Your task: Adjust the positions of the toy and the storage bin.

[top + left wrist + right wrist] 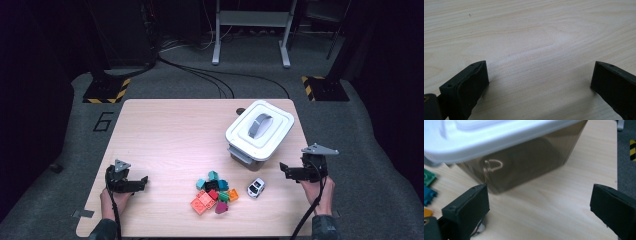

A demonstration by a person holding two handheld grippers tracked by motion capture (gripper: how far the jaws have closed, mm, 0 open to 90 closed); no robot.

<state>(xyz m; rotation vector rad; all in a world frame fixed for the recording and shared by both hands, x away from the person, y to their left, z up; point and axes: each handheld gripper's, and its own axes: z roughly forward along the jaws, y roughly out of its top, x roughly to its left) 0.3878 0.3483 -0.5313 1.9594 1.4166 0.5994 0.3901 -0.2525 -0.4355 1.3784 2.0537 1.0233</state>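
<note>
Wooden surface (pixel 165 130) seen from above. Lidded storage bin (pixel 260 131) at far right, close to right gripper (pixel 285 170), fingers spread wide, empty. Pile of toy bricks (pixel 214 194) and toy car (pixel 256 187) at front centre. Left gripper (pixel 142 181) open, empty, over bare wood. Risk: bumping bin, scattering bricks.

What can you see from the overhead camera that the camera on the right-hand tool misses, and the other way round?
High view alone: both hands, the left gripper, the grey handle on the lid, the whole pile of bricks and the toy car.
Right gripper view alone: a close look at the box's smoky see-through wall under the lid, and its own open jaws from behind.
Both: the box with its white lid, the right gripper, some bricks and the wooden table.
</note>
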